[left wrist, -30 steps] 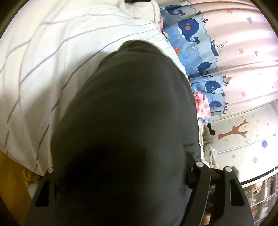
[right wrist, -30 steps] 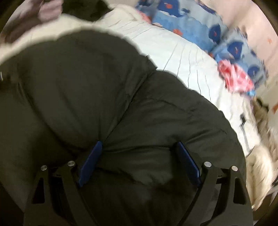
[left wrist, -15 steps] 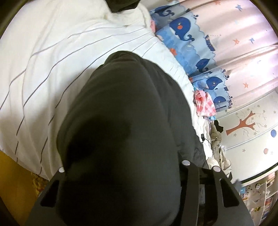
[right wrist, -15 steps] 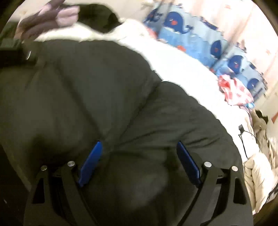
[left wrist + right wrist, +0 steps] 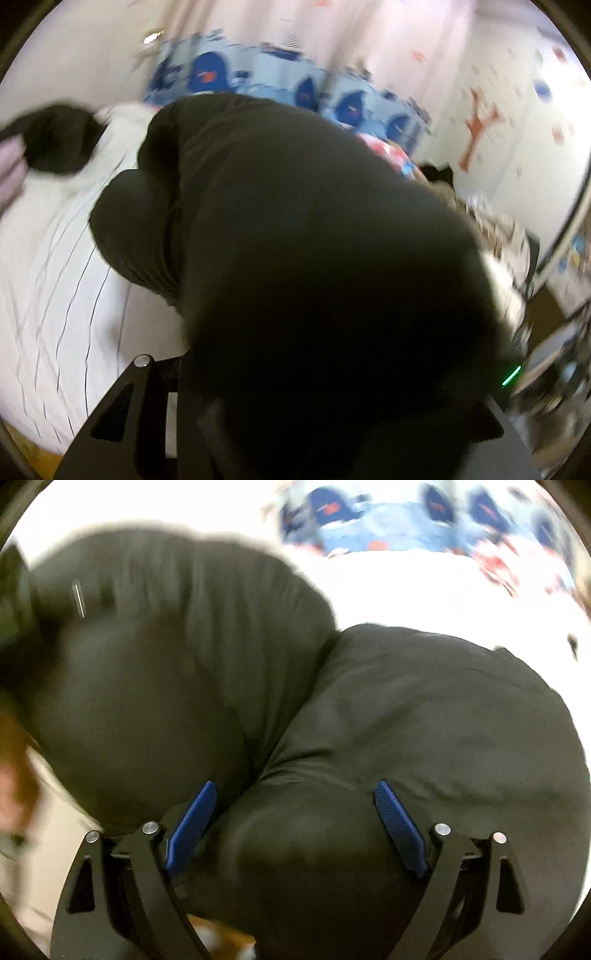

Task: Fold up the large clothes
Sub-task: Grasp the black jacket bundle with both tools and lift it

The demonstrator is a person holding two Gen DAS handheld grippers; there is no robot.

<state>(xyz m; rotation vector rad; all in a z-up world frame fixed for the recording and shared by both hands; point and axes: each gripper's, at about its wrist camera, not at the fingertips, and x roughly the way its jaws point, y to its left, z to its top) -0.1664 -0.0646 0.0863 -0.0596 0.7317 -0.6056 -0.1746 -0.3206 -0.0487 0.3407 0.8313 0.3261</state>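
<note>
- The dark padded coat now swells across the left-wrist view, lifted clear of the striped sheet it lay on a second ago; blur smears the whale curtain behind, which now sits higher in frame.
- The left gripper is buried under the fabric; its jaws have just been closing with the coat between them; whether the pads now bite cannot be told, since they are hidden.
- The right gripper stands with blue pads wide apart, as before, a fat roll of coat bulging between them; the pads seem to press its sides, so it reads as a wide clamp on the coat.
- In the right-wrist view the coat bunches into two lobes above the white bed; a sleeve's edge shows far left.
- Judgement: a fold is mid-swing, one half being carried over the other; the coat is not yet laid flat.
</note>
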